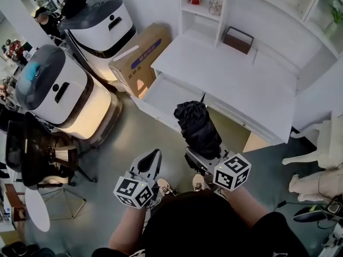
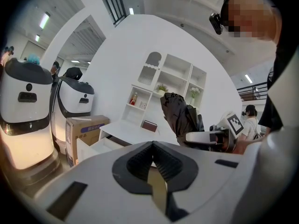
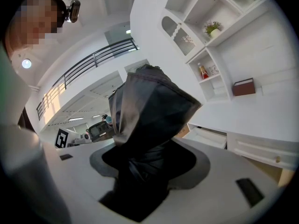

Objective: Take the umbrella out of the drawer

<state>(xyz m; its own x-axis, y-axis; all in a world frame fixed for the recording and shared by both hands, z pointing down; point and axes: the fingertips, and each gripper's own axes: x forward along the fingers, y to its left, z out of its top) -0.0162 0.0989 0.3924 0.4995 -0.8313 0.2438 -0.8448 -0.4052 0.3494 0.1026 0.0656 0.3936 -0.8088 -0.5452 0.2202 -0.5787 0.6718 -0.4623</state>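
Right gripper (image 1: 201, 157): clamped on umbrella (image 1: 197, 126), clear of drawer (image 1: 165, 94) | left gripper (image 1: 154, 155): closed, empty | desk (image 1: 236, 76): white, drawer open | floor (image 1: 136, 138): grey.

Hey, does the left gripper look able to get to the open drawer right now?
Probably yes. The left gripper is empty with its jaws together, and only floor lies between it and the open drawer. The umbrella sits in the right gripper, off to the side.
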